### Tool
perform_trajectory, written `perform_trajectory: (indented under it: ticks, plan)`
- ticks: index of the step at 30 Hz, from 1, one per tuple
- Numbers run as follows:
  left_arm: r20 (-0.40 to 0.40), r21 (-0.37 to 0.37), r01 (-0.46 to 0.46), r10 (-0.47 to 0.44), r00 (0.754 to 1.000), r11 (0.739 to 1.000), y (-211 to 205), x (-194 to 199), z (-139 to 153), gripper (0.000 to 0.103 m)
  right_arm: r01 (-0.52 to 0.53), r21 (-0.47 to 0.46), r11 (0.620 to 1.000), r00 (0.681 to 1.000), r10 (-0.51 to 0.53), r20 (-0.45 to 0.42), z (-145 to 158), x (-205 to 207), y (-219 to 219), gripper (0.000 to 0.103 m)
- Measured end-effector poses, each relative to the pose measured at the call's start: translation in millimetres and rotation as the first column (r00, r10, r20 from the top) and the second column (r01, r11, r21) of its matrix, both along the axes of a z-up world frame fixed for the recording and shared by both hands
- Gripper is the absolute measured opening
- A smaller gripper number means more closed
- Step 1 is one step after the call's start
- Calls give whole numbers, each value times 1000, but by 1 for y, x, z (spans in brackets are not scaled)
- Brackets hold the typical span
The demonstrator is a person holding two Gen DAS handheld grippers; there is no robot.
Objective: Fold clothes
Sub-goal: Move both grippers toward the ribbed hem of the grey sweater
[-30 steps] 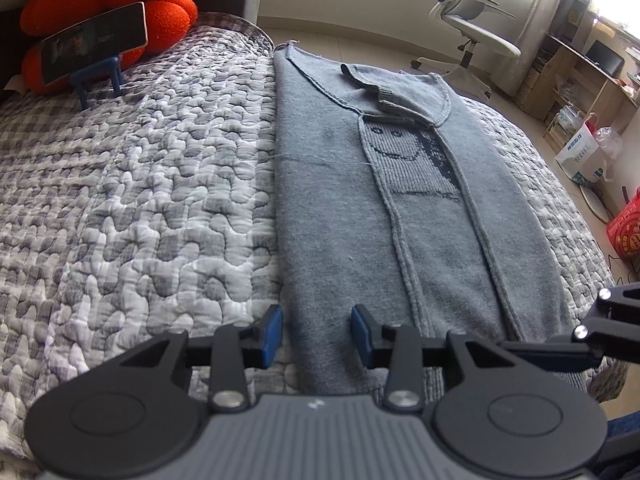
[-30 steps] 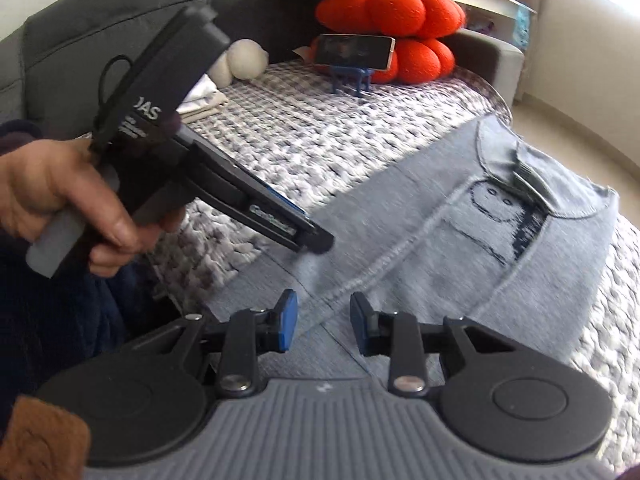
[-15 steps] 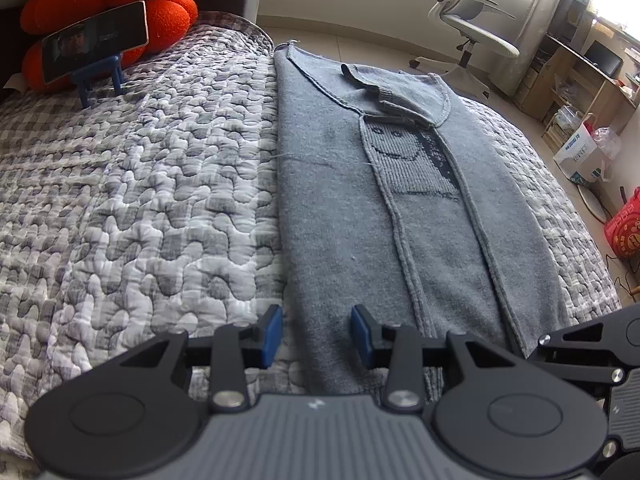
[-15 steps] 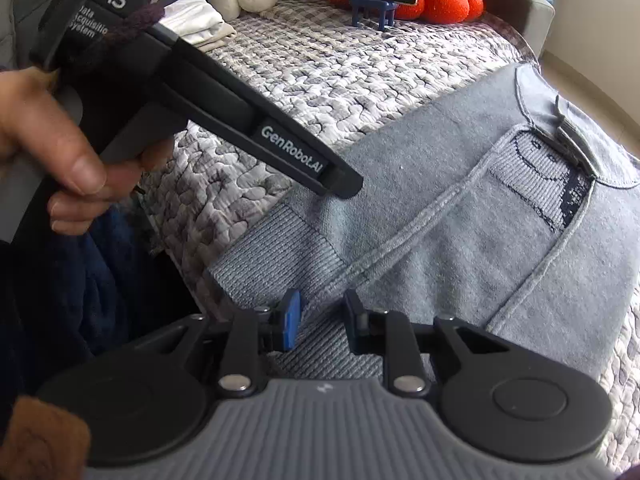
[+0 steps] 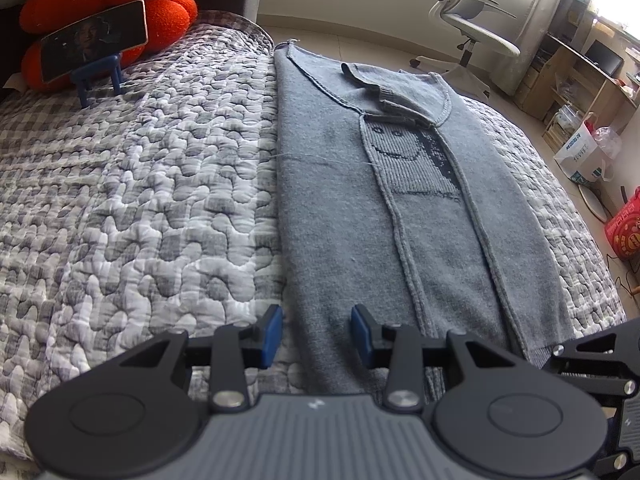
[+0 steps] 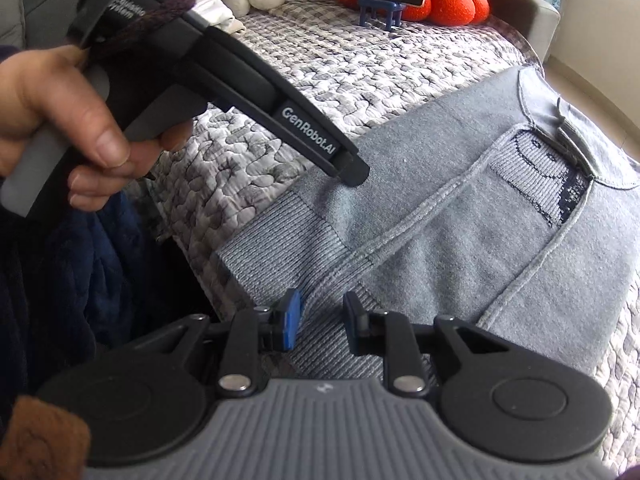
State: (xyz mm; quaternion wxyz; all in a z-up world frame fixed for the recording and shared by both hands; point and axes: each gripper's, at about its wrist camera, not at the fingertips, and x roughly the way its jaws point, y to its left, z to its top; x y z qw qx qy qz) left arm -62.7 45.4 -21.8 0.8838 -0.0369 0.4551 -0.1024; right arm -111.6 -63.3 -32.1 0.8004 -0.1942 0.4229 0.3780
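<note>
Sweater (image 5: 352, 216): flat on bed (image 5: 140, 208), sleeves folded in | Left gripper (image 5: 316, 334): jaws part open over the hem's left edge, pinching nothing | Right gripper (image 6: 318, 316): jaws just narrowed, ribbed hem between them, not pinched.

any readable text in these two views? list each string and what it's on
"GenRobot.AI": white print on the side of the left gripper, seen from the right wrist.
"DAS": top of the same gripper's body, first letters cut off by the frame edge.
Smaller white lines beneath "DAS": too blurred to read.
Blue print on the white bag on the floor: too small to read.
</note>
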Motion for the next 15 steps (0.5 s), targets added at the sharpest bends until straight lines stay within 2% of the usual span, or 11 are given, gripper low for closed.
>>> perform_trajectory:
  ticks: [7, 11, 15]
  plan:
    - [16, -37, -2, 3, 1000, 999, 4, 0, 6, 39, 22, 69, 997, 1000, -23, 12, 12, -1, -15, 27]
    - [29, -86, -4, 6, 1000, 996, 10, -1, 10, 38, 135, 130, 982, 991, -136, -1, 23, 8, -41, 27]
    - [4, -136, -23, 24, 1000, 990, 17, -3, 10, 37, 304, 156, 940, 952, -306, -13, 28, 10, -76, 31]
